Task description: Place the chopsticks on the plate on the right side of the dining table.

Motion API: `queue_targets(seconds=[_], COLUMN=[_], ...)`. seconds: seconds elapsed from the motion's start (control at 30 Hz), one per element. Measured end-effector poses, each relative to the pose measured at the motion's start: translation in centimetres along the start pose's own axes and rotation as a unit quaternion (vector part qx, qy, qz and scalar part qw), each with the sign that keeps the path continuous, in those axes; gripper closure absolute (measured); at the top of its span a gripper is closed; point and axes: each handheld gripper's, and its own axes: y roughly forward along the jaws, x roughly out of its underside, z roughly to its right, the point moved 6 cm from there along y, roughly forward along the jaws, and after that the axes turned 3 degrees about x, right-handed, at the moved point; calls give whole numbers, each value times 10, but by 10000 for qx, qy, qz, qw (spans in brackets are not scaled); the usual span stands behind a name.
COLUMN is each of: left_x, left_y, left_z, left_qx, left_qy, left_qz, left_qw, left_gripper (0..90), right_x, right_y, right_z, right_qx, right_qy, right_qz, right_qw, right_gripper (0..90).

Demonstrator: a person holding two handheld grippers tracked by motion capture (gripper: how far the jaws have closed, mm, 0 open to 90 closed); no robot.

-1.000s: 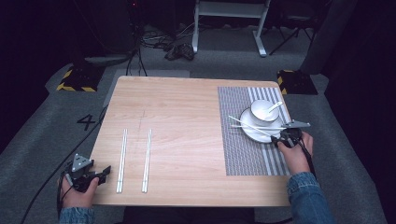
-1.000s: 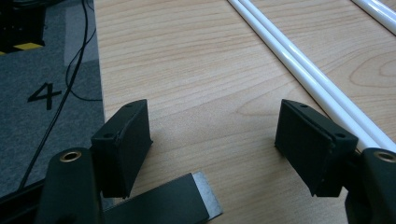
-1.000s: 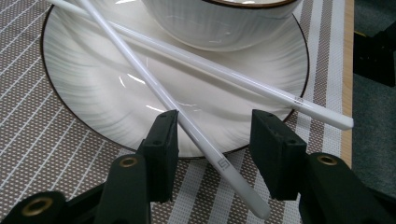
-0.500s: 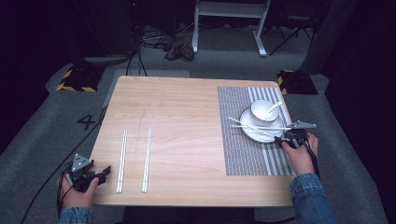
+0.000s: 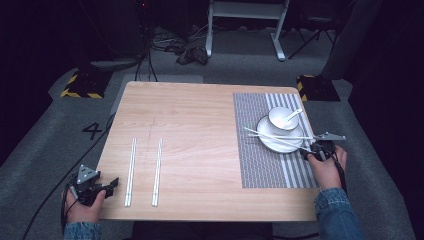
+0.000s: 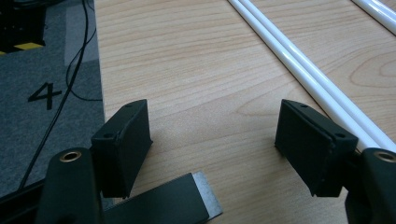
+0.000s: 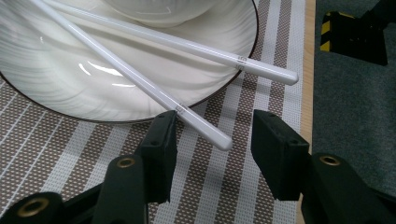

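On the right side of the wooden table (image 5: 200, 125) lies a grey striped placemat (image 5: 260, 160), bearing a white plate (image 5: 272, 142) with a dark rim line. Item: white bowl (image 5: 280, 120) standing on the far part of the plate, a white spoon (image 5: 292, 115) resting in it. Item: two white chopsticks (image 5: 272, 136) laid across the plate, their far ends crossing toward the left, their near ends spread and overhanging the plate's right rim above the placemat. Item: right gripper (image 7: 212, 140), held in the person's right hand (image 5: 325, 167) at the near right edge of the plate; jaws apart, with the tip of the nearer chopstick (image 7: 154, 91) lying between them, close against the left jaw, not clamped; the other chopstick (image 7: 210, 49) lies farther off, clear of the jaws. Item: left gripper (image 6: 210, 140), held in the left hand (image 5: 82, 207) at the near left corner of the table; jaws wide apart over bare wood, nothing between them. Item: two further pairs of white chopsticks, one pair (image 5: 131, 171) just right of the left gripper, the second pair (image 5: 157, 171) a little farther right, both lying parallel and running near to far. Item: floor marking, numeral 4 (image 5: 94, 131), on grey carpet left of the table.
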Motion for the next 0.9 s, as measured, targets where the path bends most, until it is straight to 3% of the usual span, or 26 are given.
queue_targets(seconds=[0.9], left_x=[0], left_y=[0], left_z=[0], left_qx=[-5], left_qy=[-8], left_qz=[-1], left_qw=[10000], left_gripper=[265], right_x=[-3], right_y=[11], right_z=[22], right_qx=[362], right_qy=[263], right_qz=[-184], right_qw=[9988], right_gripper=[524])
